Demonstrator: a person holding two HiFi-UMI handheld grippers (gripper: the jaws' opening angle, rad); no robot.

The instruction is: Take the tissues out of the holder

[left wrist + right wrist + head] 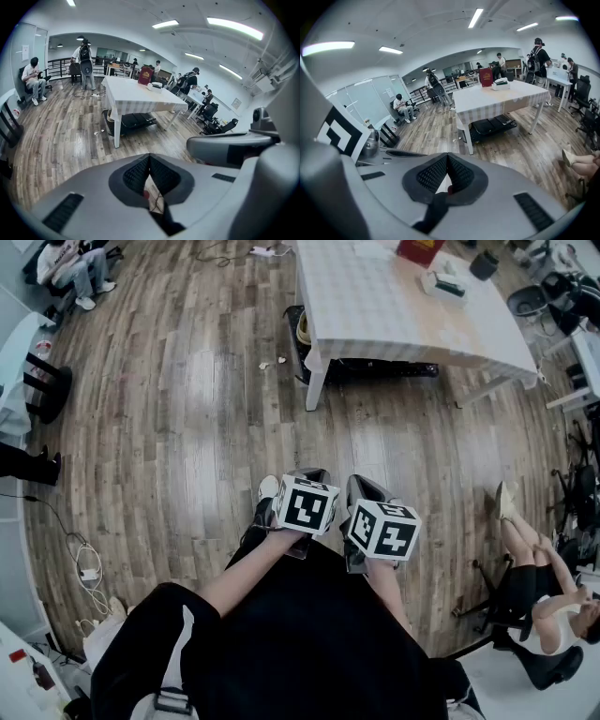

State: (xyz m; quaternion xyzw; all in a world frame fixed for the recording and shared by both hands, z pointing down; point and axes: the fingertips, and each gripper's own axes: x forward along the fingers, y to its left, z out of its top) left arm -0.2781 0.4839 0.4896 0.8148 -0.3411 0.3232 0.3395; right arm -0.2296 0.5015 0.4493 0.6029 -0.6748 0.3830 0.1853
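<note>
Both grippers are clenched and hold nothing: the left gripper (149, 156) has its ribbed pads meeting at the tips, and so does the right gripper (447, 155); they hang side by side, tilted downward over the wooden floor (187, 427), each with its marker cube on top. They are well apart from the tissue holder (441, 284), a low pale thing that sits on the far part of the surface (375, 315); it is too small to tell whether tissues stick out of it. Just beside the holder stands a red box (419, 249), and a dark round container (484, 264) sits a little further along the same edge; a pale checked cloth covers the surface and hangs over its sides. Under it, on the floor, lies a black case (375, 369), with a few white scraps (265, 364) near one white leg. In the head view the wearer's bare forearms and black clothing fill the lower middle; a seated person (544, 606) is at the right edge on a chair, legs stretched out; another seated person (75, 263) is in the far left corner. White cables (86, 568) lie coiled on the floor at the left; more people stand at the back of the room in both gripper views.
</note>
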